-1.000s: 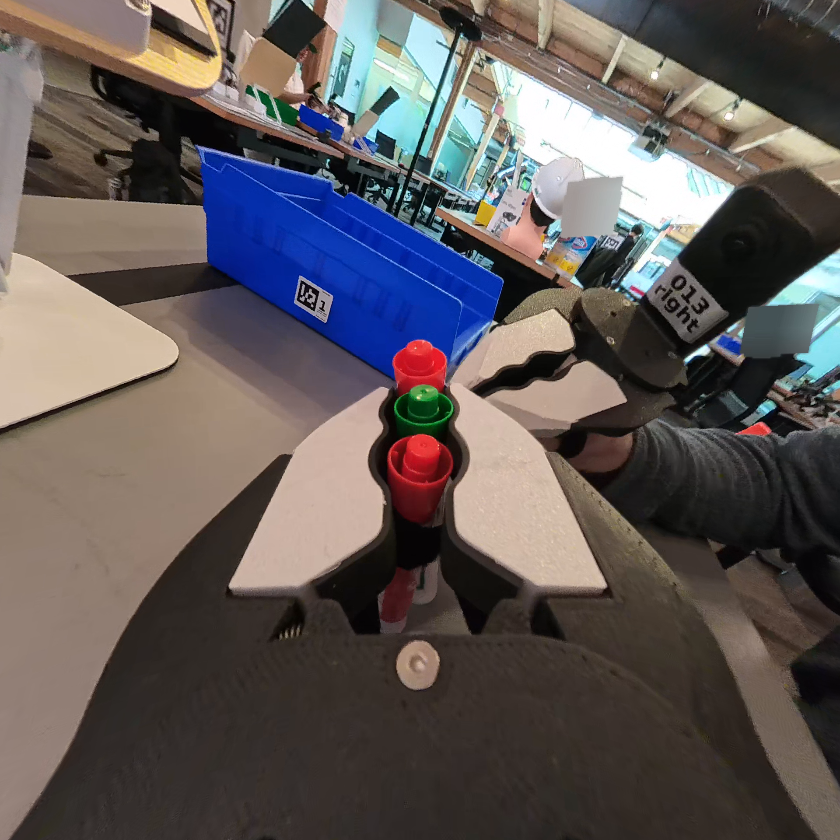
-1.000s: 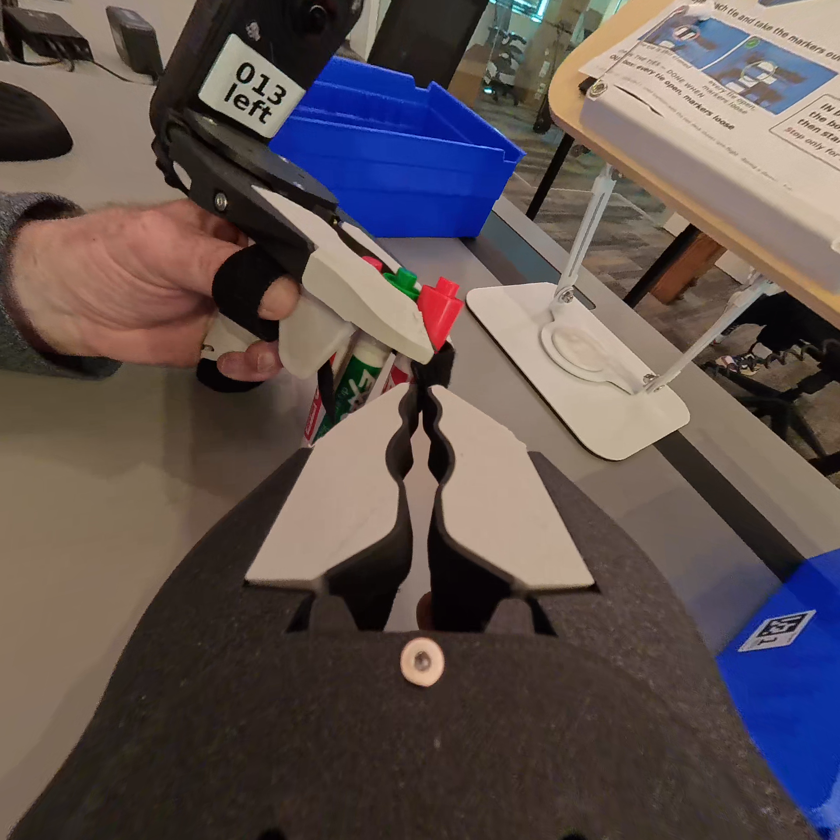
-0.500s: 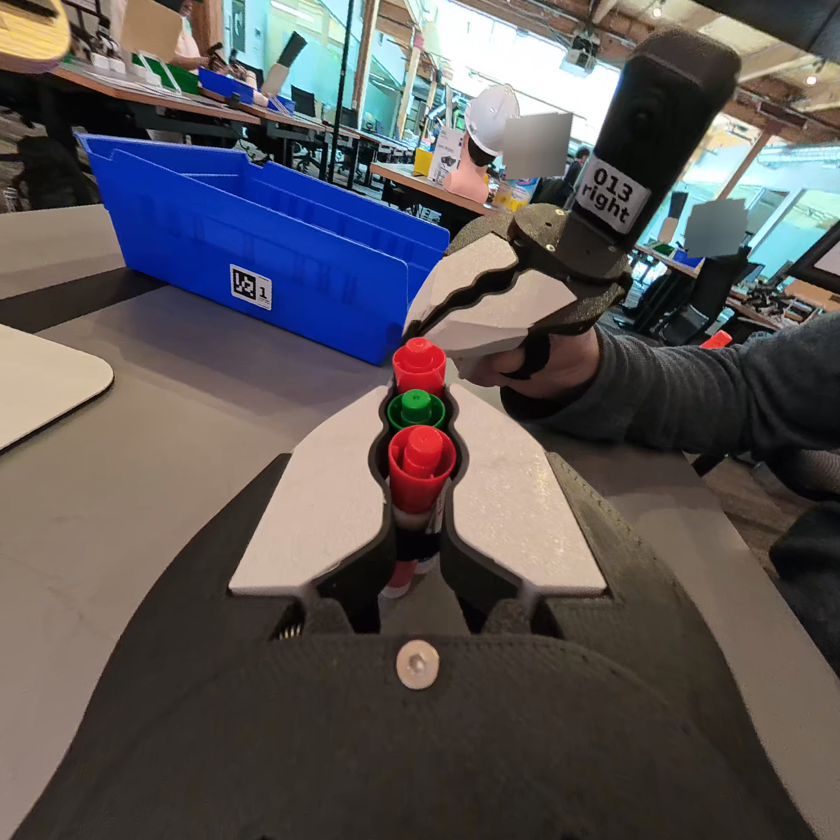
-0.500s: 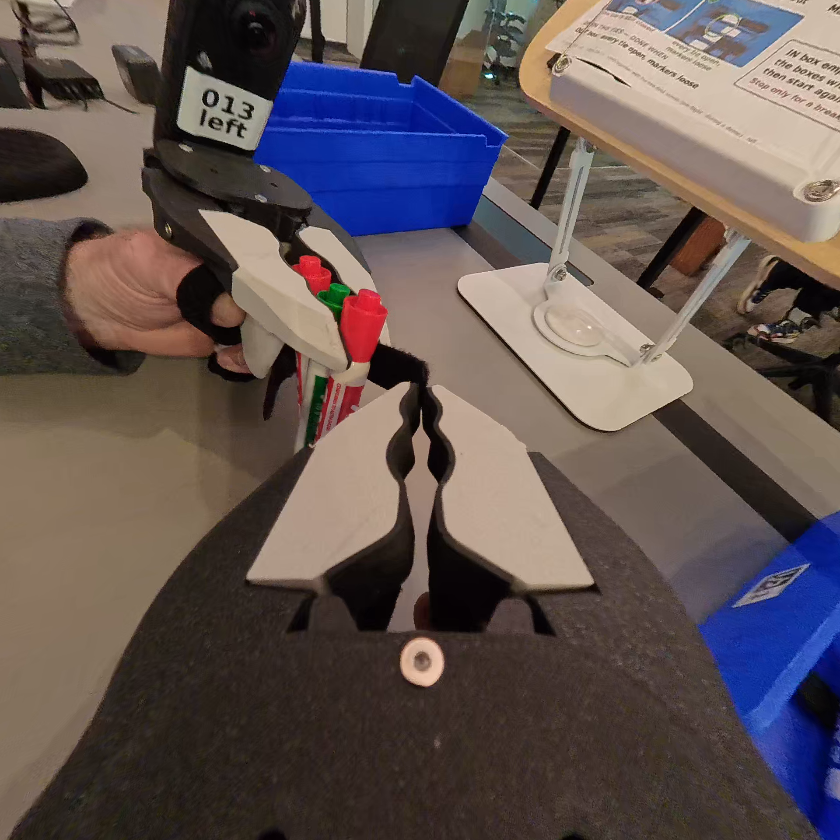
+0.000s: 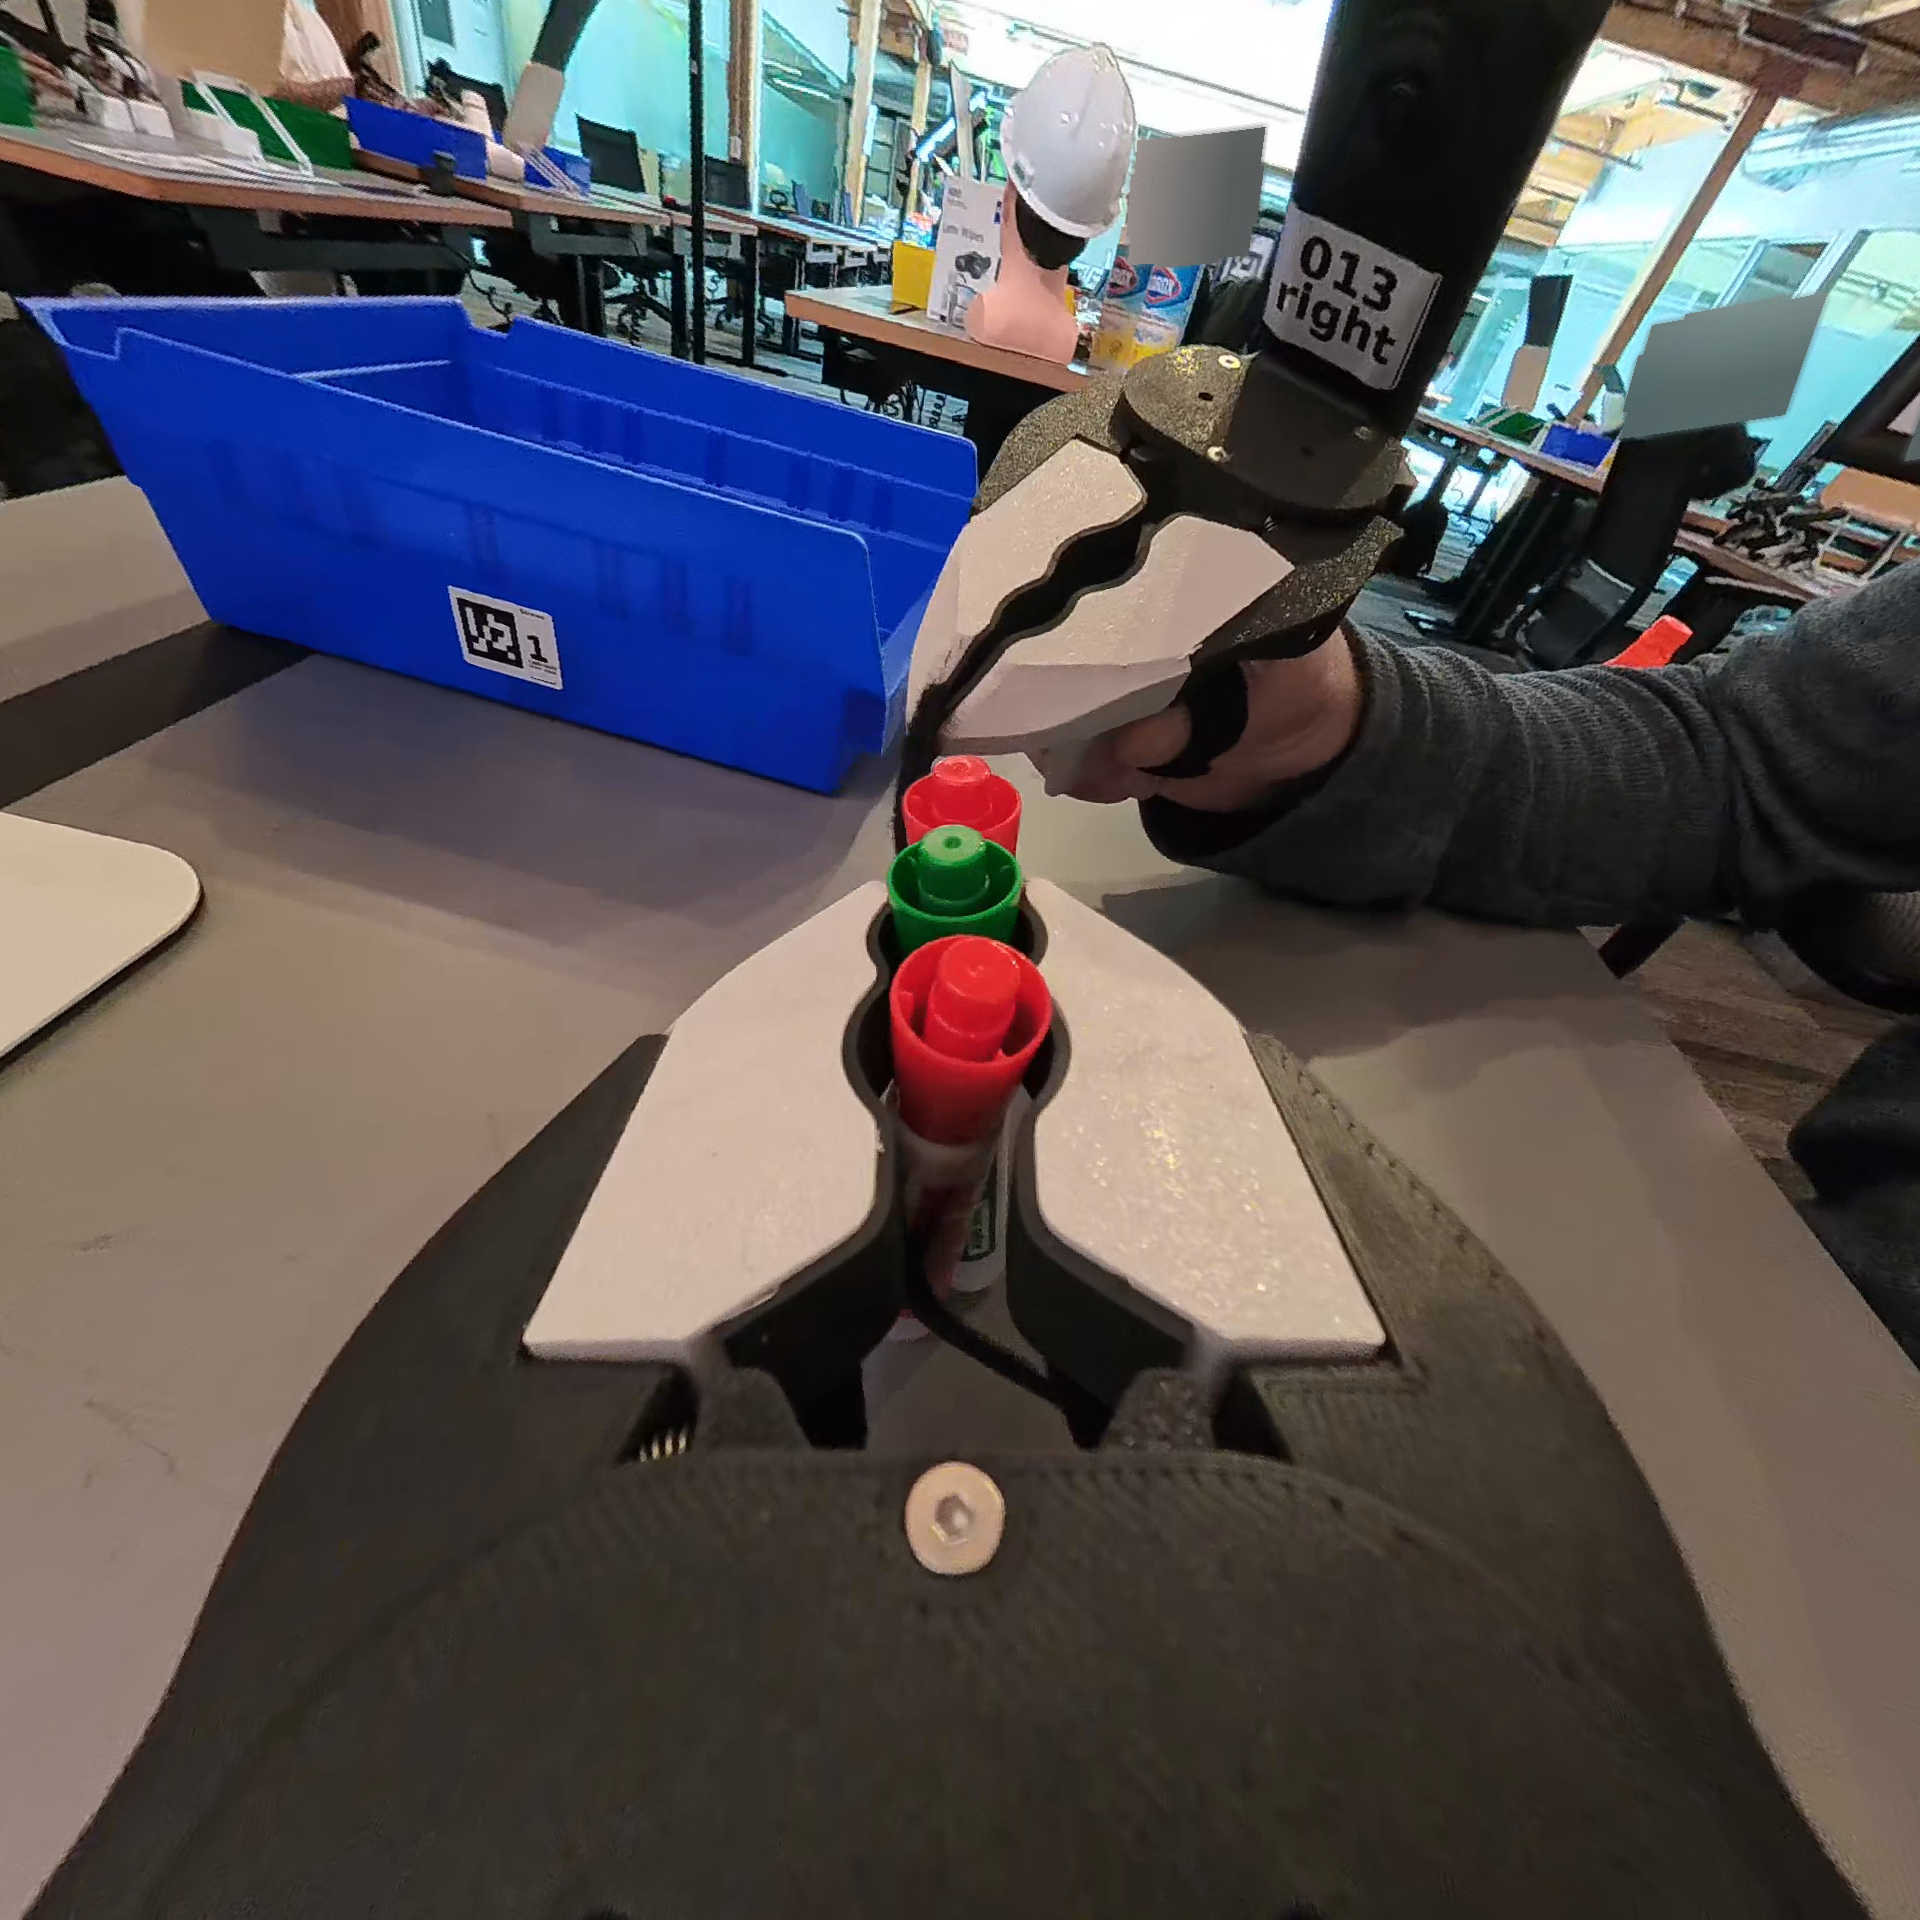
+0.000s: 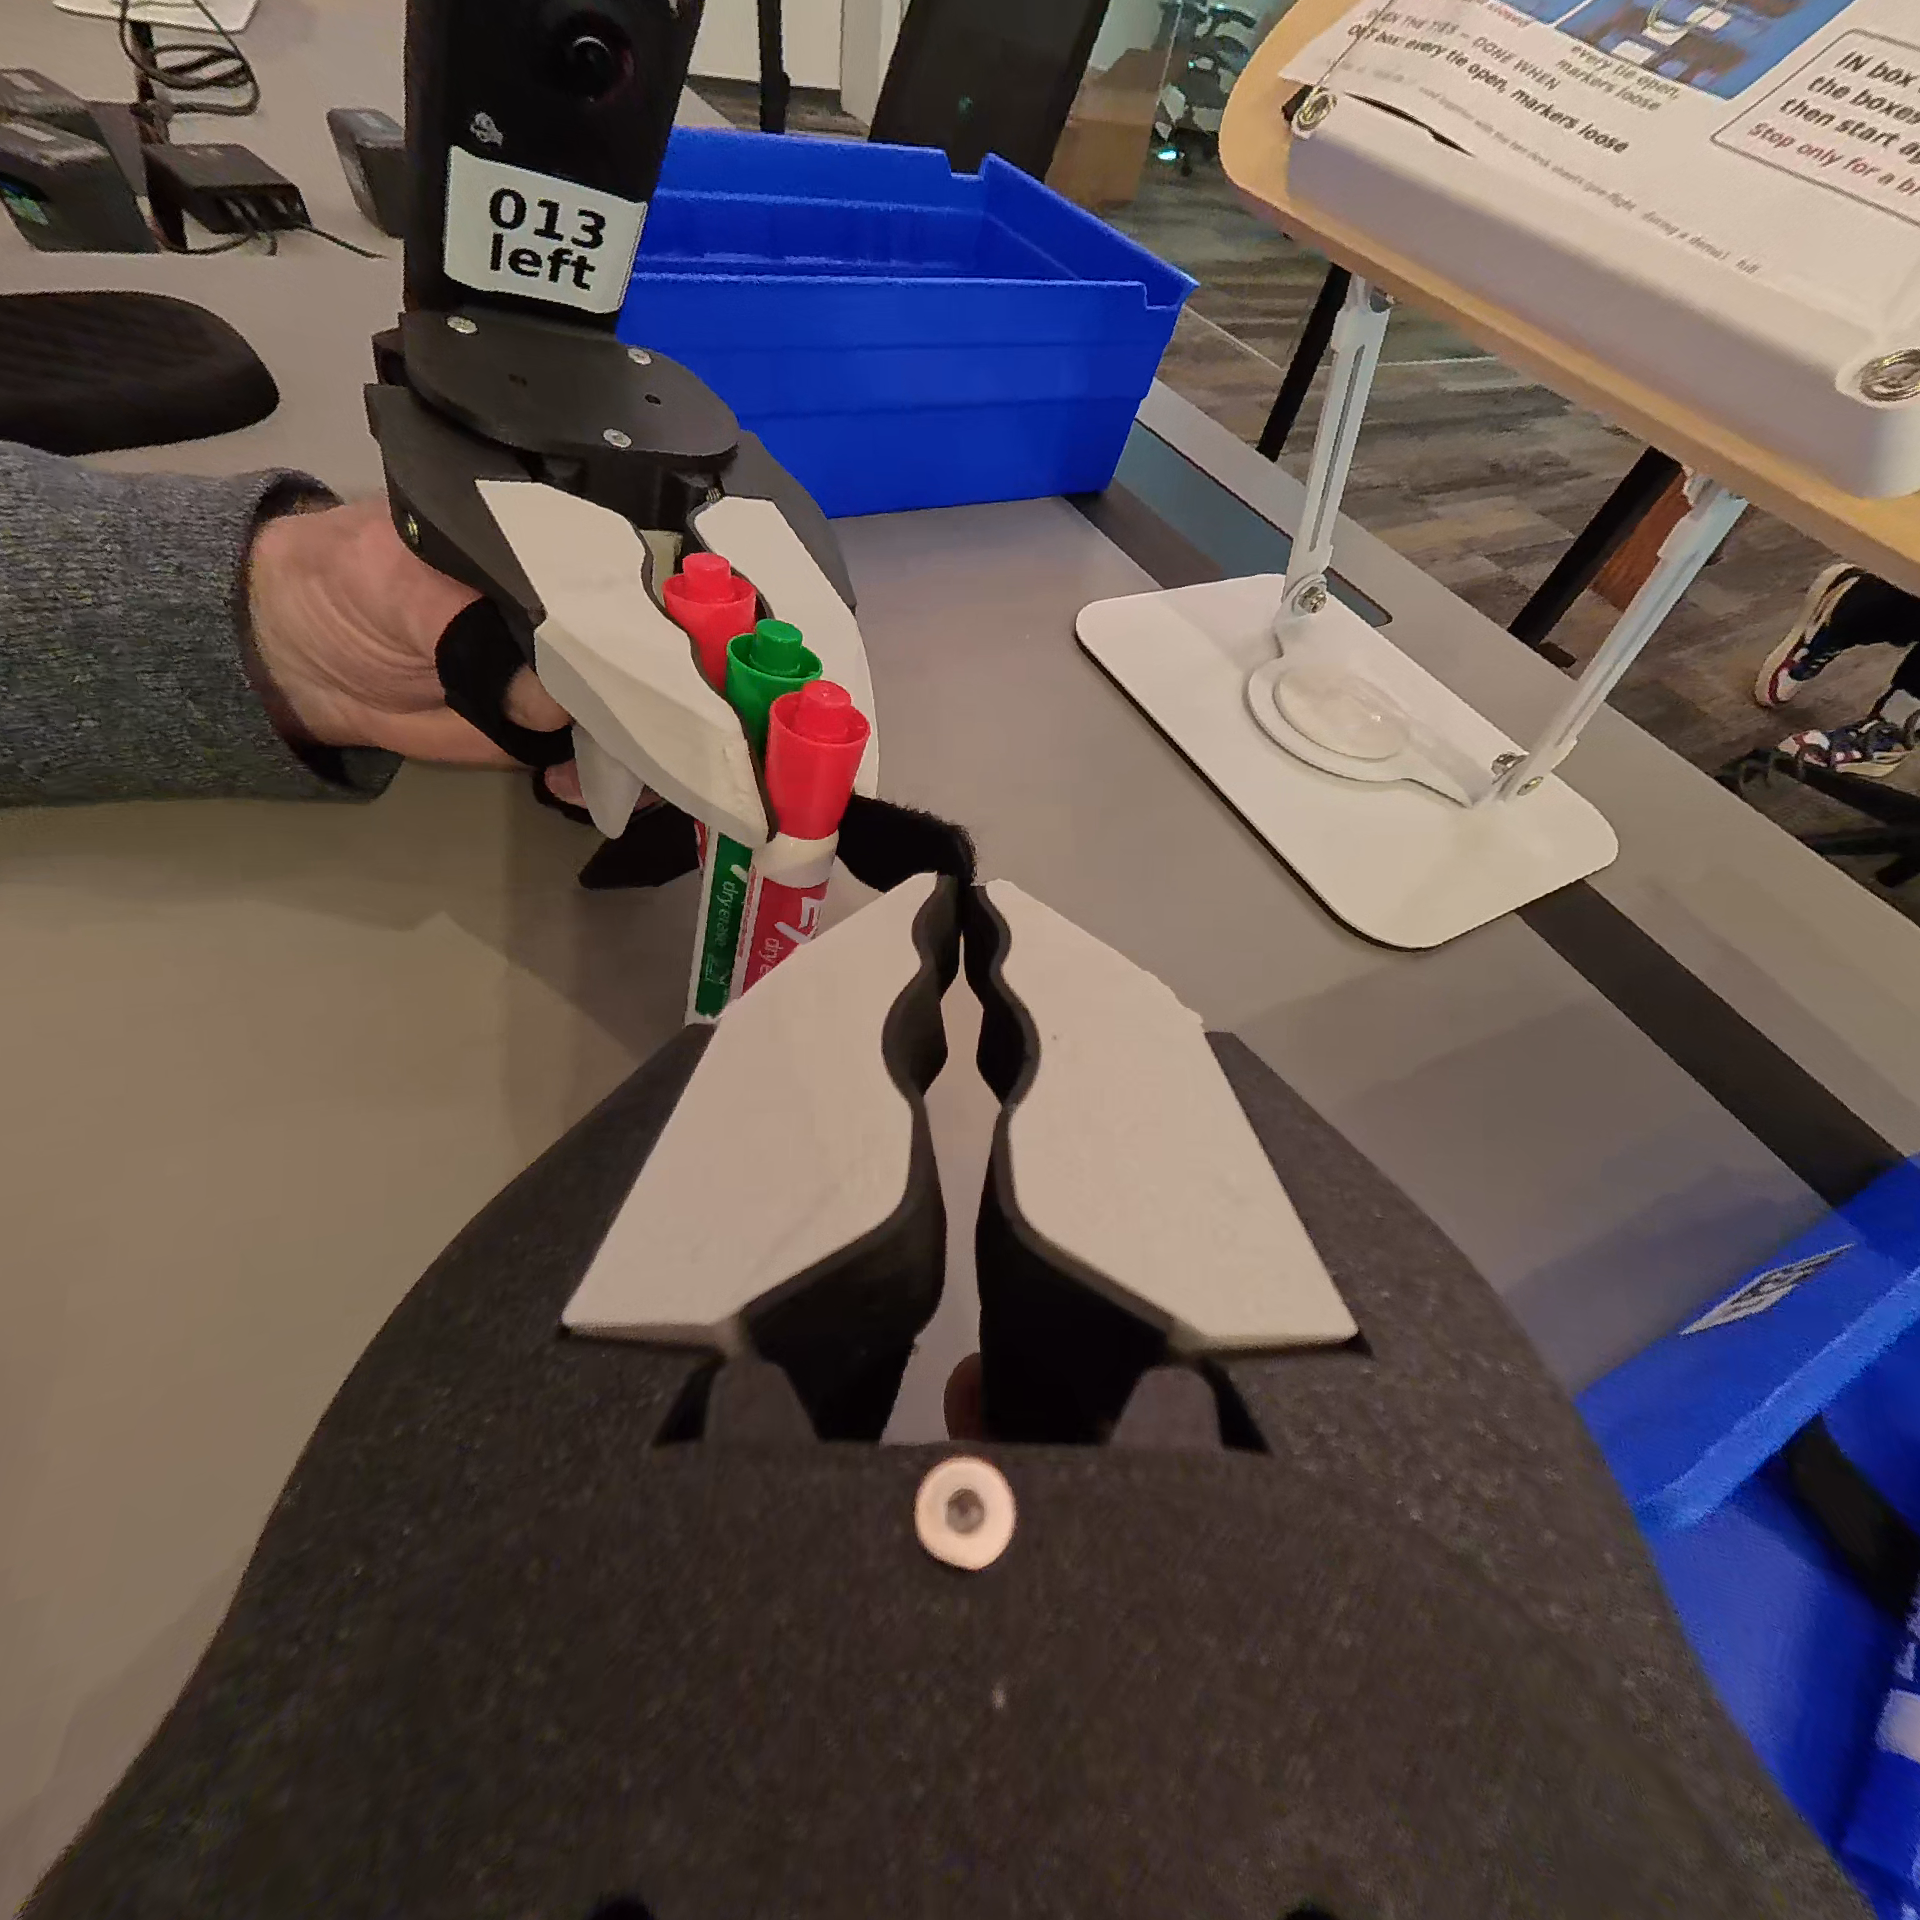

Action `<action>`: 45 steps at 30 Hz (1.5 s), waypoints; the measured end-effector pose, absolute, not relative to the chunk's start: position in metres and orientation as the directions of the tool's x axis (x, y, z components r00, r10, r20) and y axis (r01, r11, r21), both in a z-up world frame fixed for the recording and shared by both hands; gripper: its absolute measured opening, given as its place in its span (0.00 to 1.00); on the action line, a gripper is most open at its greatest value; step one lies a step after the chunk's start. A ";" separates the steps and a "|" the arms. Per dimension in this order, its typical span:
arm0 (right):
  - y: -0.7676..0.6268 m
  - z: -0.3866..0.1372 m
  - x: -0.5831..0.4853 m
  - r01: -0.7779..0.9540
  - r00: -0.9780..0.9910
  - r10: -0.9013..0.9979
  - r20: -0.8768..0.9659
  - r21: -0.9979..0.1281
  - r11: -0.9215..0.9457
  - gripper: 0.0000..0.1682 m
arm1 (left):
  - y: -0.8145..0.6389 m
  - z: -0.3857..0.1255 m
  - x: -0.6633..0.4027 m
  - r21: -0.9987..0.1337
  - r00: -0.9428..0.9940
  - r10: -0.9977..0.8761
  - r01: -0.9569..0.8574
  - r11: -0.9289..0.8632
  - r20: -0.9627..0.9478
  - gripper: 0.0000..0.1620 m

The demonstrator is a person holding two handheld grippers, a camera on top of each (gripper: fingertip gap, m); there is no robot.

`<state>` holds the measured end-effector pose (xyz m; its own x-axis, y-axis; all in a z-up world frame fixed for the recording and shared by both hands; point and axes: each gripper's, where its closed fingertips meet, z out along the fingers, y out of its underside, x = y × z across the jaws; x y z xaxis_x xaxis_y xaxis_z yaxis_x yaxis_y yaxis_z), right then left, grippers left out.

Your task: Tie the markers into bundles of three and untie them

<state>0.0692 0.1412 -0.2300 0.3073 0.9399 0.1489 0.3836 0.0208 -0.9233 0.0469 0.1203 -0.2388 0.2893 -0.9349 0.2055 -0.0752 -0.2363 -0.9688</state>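
The left claw (image 5: 956, 966) is clenched on three dry-erase markers (image 5: 961, 997), held upright in a row between its white fingers (image 5: 748, 1143): a red-capped one nearest the claw's base, a green-capped one in the middle, and a second red-capped one at the fingertips. In the right wrist view the same markers (image 6: 774, 790) show white barrels with red and green printed bands reaching below the left claw (image 6: 790, 717), their lower ends hidden behind the right claw's finger.

A black fuzzy tie (image 6: 904, 836) runs from the front red marker's barrel, just under the cap, to the right claw (image 6: 961, 894), which is clamped on its end with the wavy finger edges nearly meeting. From the left wrist view the right claw (image 5: 935, 717) sits just beyond and above the far red cap, gripped by a hand in a grey sleeve (image 5: 1621, 758).

The grey table (image 5: 364, 935) is smooth and matte. Beyond the left claw stands a blue plastic bin (image 5: 520, 499) bearing a square code sticker; another blue bin (image 6: 1766, 1455) lies by the right claw's right side. Ahead and to the right of the right claw, a white stand base (image 6: 1351, 810) carries thin metal legs up to a tilted board of printed sheets (image 6: 1621, 187). Farther off are rows of workbenches, a white hard hat on a mannequin head (image 5: 1070, 145) and exposed wooden ceiling beams.
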 end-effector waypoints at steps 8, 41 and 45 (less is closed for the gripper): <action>0.158 -0.210 0.096 0.308 0.380 0.920 0.099 -0.951 -0.024 0.00 | 0.120 -0.235 0.038 -0.971 0.280 -0.937 -0.052 -0.234 0.211 0.10; 0.256 -0.154 0.255 0.462 0.758 0.556 0.340 -0.882 -0.089 0.27 | 0.118 -0.238 0.045 -0.966 0.248 -0.941 -0.058 -0.251 0.230 0.11; 0.178 -0.172 0.153 0.405 0.490 0.860 0.144 -0.911 -0.078 0.28 | 0.119 -0.236 0.044 -0.966 0.250 -0.939 -0.041 -0.255 0.238 0.11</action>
<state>0.1526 0.1779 -0.1719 0.4903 0.8596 0.1440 0.4050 -0.0784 -0.9109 0.0441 0.1193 -0.2364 0.2498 -0.9387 0.2375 -0.0409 -0.2553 -0.9660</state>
